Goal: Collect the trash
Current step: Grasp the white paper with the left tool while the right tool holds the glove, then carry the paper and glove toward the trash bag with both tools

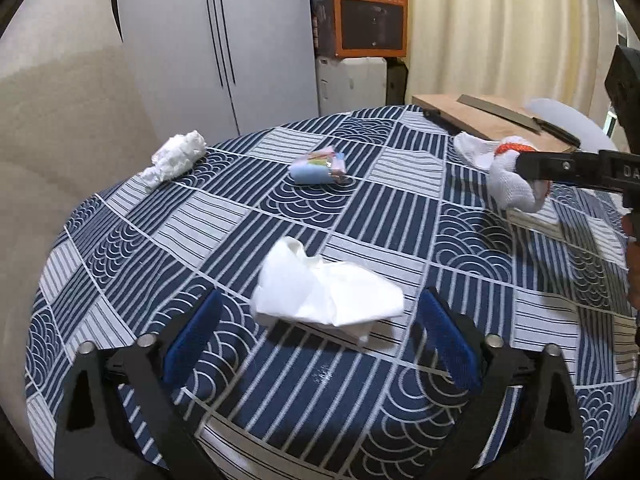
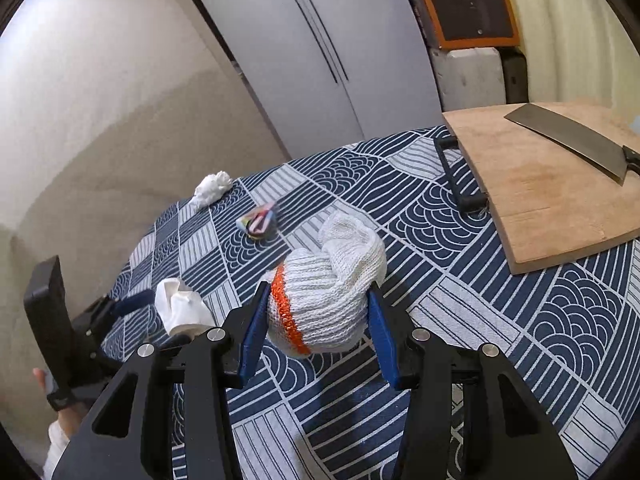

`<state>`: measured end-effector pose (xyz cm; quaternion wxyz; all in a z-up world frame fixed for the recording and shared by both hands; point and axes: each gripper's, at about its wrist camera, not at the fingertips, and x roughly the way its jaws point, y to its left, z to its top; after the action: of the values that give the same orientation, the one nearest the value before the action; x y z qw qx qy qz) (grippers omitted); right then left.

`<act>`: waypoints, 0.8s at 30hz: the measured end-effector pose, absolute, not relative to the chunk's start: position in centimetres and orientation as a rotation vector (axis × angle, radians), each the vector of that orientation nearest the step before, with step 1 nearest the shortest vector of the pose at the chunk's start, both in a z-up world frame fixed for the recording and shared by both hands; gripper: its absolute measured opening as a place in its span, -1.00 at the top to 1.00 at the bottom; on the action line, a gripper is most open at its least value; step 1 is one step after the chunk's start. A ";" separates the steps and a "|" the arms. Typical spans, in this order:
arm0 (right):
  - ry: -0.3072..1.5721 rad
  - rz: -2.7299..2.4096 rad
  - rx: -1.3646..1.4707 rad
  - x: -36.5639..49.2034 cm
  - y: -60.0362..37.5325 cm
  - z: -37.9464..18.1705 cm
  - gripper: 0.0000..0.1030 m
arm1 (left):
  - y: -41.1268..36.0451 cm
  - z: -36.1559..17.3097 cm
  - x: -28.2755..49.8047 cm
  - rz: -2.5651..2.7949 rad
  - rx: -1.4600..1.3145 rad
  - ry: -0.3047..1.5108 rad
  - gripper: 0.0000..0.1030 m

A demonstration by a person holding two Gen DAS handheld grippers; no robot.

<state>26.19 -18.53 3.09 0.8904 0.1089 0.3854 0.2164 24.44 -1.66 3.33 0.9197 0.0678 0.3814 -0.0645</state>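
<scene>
Trash lies scattered over a round counter point(image 1: 400, 216) dressed in a navy and white patterned cloth. The left tongs point(image 1: 320, 344) stand wide apart near the counter's near edge, their blue pads on either side of a crumpled white tissue point(image 1: 324, 292); the pads do not press on it, and the tissue rests on the cloth between them. In the right wrist view the same tissue point(image 2: 180, 308) shows at the counter's left side with the left tongs point(image 2: 160, 312) around it and a hand point(image 2: 60, 408) gripping their handle below.

The right tongs point(image 2: 316, 320) are closed on a white knitted glove with an orange band point(image 2: 328, 292), the blue pads squeezing the cuff from both sides. The left wrist view shows that glove point(image 1: 512, 184) toward the counter's right edge, clamped in the right tongs point(image 1: 532, 172), and it seems to hang just above the cloth.

Further back, a wadded white paper point(image 1: 176, 156) sits close to the far left edge. A small colourful wrapper point(image 1: 320, 168) lies near the middle of the counter. A wooden cutting board point(image 2: 552, 184) occupies the far right part, with a cleaver point(image 2: 576, 140) lying flat on it. Beyond the counter stand a grey cabinet point(image 1: 216, 40) and an orange cardboard box point(image 1: 364, 8).
</scene>
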 end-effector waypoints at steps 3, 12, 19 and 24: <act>0.807 0.455 0.214 26.3 -18.2 3.0 0.14 | -1.6 2.9 25.0 -0.151 0.139 0.820 -0.37; 0.810 0.435 0.184 26.4 -18.0 2.8 0.14 | -1.8 3.6 23.5 -0.136 0.193 0.764 -0.37; 0.797 0.437 0.134 26.3 -17.3 2.8 0.14 | -1.0 5.1 21.2 -0.129 0.169 0.723 -0.37; 0.813 0.468 0.128 26.1 -16.7 2.5 0.14 | 0.4 6.5 18.9 -0.075 0.141 0.709 -0.37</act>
<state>26.13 -16.68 2.51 0.8900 0.0618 0.3915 0.2255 18.88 0.37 6.50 0.9347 0.0689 0.3467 -0.0368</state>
